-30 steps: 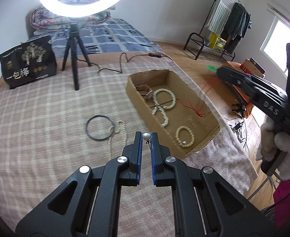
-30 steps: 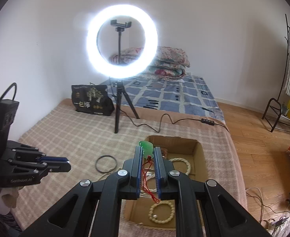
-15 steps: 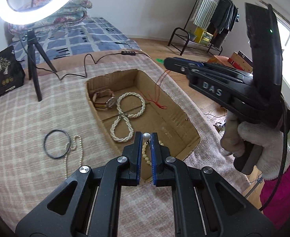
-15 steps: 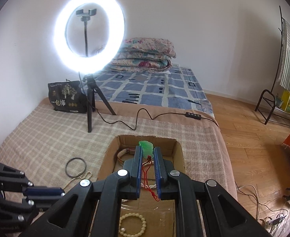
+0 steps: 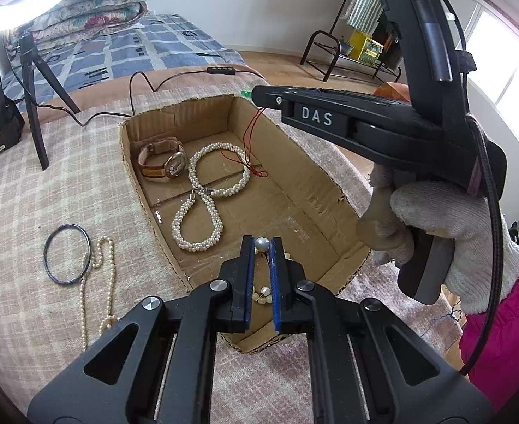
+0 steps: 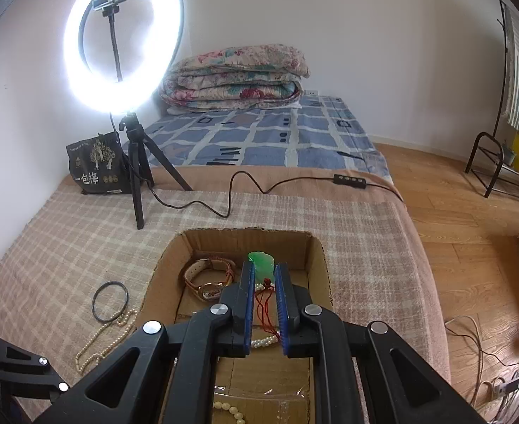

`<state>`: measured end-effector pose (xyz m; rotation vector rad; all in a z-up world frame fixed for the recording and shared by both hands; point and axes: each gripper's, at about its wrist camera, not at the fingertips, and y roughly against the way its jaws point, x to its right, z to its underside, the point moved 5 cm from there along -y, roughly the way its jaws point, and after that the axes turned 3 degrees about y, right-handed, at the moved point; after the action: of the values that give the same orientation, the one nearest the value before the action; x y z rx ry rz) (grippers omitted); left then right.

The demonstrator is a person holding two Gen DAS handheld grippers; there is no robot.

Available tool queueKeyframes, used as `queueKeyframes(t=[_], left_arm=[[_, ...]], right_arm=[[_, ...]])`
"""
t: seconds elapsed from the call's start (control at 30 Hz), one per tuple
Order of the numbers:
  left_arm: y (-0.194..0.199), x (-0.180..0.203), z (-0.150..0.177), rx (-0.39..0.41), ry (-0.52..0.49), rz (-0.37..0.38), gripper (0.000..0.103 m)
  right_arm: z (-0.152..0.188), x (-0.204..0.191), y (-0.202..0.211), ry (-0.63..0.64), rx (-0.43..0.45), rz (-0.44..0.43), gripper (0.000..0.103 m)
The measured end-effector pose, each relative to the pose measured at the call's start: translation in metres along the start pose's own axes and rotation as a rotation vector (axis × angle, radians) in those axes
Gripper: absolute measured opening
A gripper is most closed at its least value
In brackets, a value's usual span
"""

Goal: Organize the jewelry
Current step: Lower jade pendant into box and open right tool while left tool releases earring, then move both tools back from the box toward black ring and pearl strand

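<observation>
The left gripper (image 5: 262, 247) is clenched on a single pearl (image 5: 261, 243) at the very tips of its fingers, hovering over the near end of the cardboard box (image 5: 330, 183) that sits on the checked blanket (image 5: 47, 183) of the bed. The right gripper (image 6: 263, 272) is clamped on a green pendant (image 6: 262, 263), its red cord (image 6: 264, 309) dangling down into the box between the fingers.

Already lying in the box are a watch (image 5: 162, 160), a twisted pearl necklace (image 5: 203, 208) and a bead bracelet (image 6: 229, 410). Outside it, on the blanket, wait 1 black bangle (image 5: 67, 254) and 1 thin pearl strand (image 5: 97, 282).

The pearl looks smooth, hard and round, so it would likely roll or bounce if let go from high up; it seems best released low over the cardboard. The pendant looks stiff and probably chips easily, while its cord is limp and may snag the necklace. The loose strand should be light and floppy, and is best pinched mid-length so both ends hang evenly
</observation>
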<state>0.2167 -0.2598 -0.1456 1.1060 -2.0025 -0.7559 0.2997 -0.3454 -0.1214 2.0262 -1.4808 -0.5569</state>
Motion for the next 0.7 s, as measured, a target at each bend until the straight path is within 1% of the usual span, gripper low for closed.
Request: queueKeyframes(t=[0.13, 0.17, 0.23, 0.3, 0.33, 0.37, 0.4, 0.43, 0.47, 0.5, 0.57, 0.7], left_arm=[[-0.005, 0.0, 0.001, -0.008, -0.004, 0.002, 0.006], [-0.006, 0.001, 0.001, -0.01, -0.007, 0.002, 0.006], [-0.007, 0.002, 0.001, -0.007, -0.016, -0.003, 0.006], [-0.006, 0.004, 0.001, 0.002, -0.031, -0.013, 0.006], [-0.006, 0.004, 0.001, 0.003, -0.039, -0.02, 0.007], [-0.006, 0.005, 0.001, 0.003, -0.043, -0.027, 0.01], [-0.005, 0.005, 0.001, 0.002, -0.045, -0.028, 0.026], [-0.004, 0.005, 0.001, 0.007, -0.045, -0.028, 0.045], [-0.002, 0.004, 0.001, 0.019, -0.043, -0.034, 0.052], [-0.001, 0.003, 0.001, 0.028, -0.041, -0.037, 0.056], [0.001, 0.002, 0.0, 0.031, -0.04, -0.038, 0.056], [0.004, -0.002, 0.0, 0.029, -0.035, -0.047, 0.056]], right_arm=[[0.004, 0.002, -0.008, -0.008, -0.015, -0.015, 0.01], [0.005, 0.002, -0.009, -0.008, -0.017, -0.012, 0.012], [0.004, 0.002, -0.01, -0.014, -0.013, -0.011, 0.026], [0.004, 0.002, -0.009, -0.02, -0.01, -0.009, 0.029], [0.004, 0.002, -0.009, -0.02, -0.012, 0.002, 0.035], [0.004, 0.002, -0.009, -0.02, -0.011, 0.013, 0.04], [0.004, 0.002, -0.008, -0.02, -0.007, 0.026, 0.055], [0.003, 0.003, -0.007, -0.024, -0.001, 0.036, 0.067], [0.003, 0.004, -0.006, -0.031, 0.005, 0.043, 0.071], [0.002, 0.005, -0.005, -0.037, 0.009, 0.046, 0.077], [0.001, 0.007, -0.003, -0.045, 0.016, 0.056, 0.082], [-0.002, 0.008, 0.002, -0.044, 0.028, 0.1, 0.096]])
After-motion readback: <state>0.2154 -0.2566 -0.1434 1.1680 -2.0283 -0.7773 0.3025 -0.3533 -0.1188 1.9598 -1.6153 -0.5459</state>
